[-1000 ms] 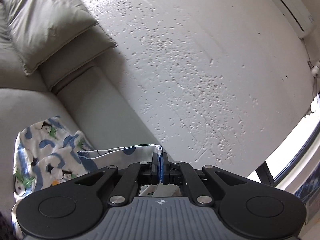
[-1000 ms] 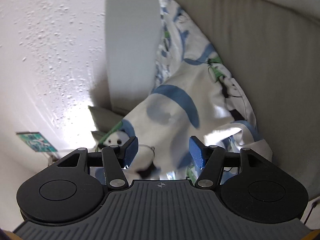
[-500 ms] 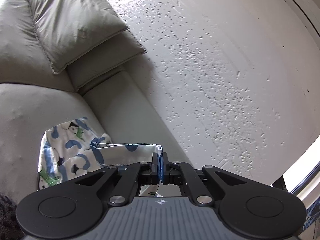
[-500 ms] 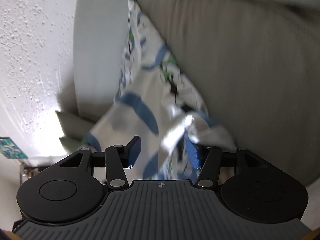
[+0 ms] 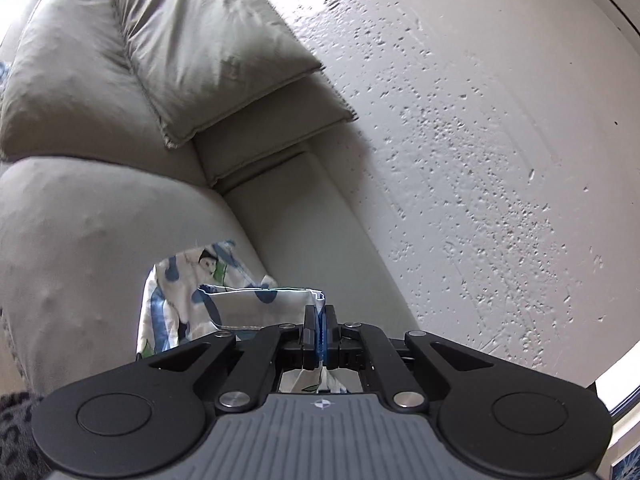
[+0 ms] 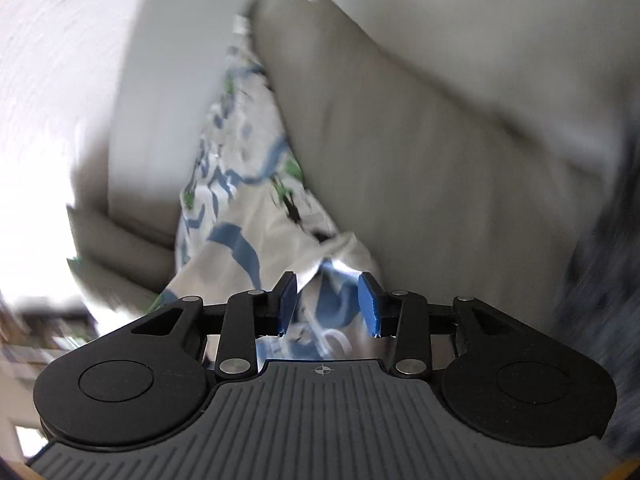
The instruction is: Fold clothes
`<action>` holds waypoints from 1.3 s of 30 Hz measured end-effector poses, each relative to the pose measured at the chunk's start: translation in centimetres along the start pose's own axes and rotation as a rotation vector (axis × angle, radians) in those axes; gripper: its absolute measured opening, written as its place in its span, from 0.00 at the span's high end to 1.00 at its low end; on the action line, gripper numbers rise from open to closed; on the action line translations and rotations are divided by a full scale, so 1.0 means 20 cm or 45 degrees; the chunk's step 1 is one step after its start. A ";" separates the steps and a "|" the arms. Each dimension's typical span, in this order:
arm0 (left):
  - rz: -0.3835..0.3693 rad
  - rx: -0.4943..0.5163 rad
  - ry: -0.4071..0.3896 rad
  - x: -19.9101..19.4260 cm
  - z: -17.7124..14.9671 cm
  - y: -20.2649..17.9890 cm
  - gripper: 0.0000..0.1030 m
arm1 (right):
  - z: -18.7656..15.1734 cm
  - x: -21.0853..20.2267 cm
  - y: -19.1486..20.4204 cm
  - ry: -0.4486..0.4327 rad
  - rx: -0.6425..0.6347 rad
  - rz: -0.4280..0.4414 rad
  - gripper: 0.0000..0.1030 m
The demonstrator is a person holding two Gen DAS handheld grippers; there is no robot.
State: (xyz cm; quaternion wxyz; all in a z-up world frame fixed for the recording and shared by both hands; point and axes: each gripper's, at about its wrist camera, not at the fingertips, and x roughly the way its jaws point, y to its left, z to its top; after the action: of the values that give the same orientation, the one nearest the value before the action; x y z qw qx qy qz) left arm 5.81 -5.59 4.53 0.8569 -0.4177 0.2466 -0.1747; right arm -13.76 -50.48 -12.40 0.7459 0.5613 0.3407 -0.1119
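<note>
A white garment with blue, green and black prints (image 5: 180, 292) hangs against the grey sofa seat. My left gripper (image 5: 321, 322) is shut on its upper hem, and the cloth runs taut to the left from the blue pads. In the right wrist view the same garment (image 6: 240, 236) drapes down along the sofa cushion, blurred by motion. My right gripper (image 6: 328, 304) is open, its blue pads (image 6: 288, 300) standing on either side of a crumpled fold of the cloth without closing on it.
The grey sofa (image 5: 80, 240) carries two loose cushions (image 5: 180, 52) at the back. A white textured wall (image 5: 480, 140) fills the right side. A dark patterned fabric (image 6: 600, 280) shows at the right edge of the right wrist view.
The left gripper has turned with the hem in it, bringing the cushions nearer the middle. The right gripper has moved closer to the garment, so a fold now lies between its open pads.
</note>
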 end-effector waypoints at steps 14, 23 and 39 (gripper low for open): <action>0.029 -0.028 0.079 0.05 -0.04 0.08 1.00 | 0.08 0.11 0.00 0.193 -0.334 0.025 0.68; 0.052 -0.026 0.033 0.05 -0.06 0.08 1.00 | -0.13 -0.11 0.16 -0.178 -0.891 -0.454 0.99; 0.150 -0.037 0.205 0.13 -0.20 0.30 1.00 | 0.01 -0.32 0.06 -0.236 -0.410 -0.189 0.77</action>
State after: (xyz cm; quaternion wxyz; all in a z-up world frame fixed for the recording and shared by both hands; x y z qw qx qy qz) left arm 6.16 -5.89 -3.21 0.8369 -0.3993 0.3413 -0.1536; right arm -17.70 -51.60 -7.38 0.8440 0.3953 0.3244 -0.1617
